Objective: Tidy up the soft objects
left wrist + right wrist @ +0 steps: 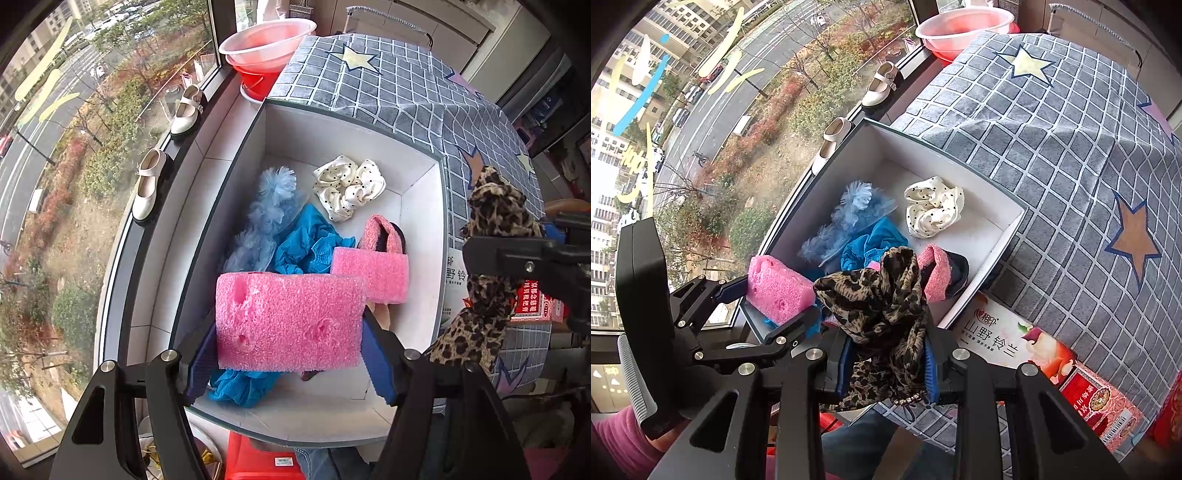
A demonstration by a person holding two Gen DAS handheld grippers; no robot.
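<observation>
Fingers (201, 363) of the left gripper (291, 363) clamp a pink sponge (288, 321) above the white box (424, 206); the right gripper (888, 365) grips a leopard scarf (882, 306) at the box's near edge. Inside lie a dotted scrunchie (349, 186), blue feathers (266, 218), blue cloth (306, 245) and a pink slipper (373, 267).

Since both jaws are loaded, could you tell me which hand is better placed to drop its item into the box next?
Probably the left: its gripper holds the pink foam block over the white box, while the right gripper holds the leopard-print scarf nearer the box's edge.
</observation>
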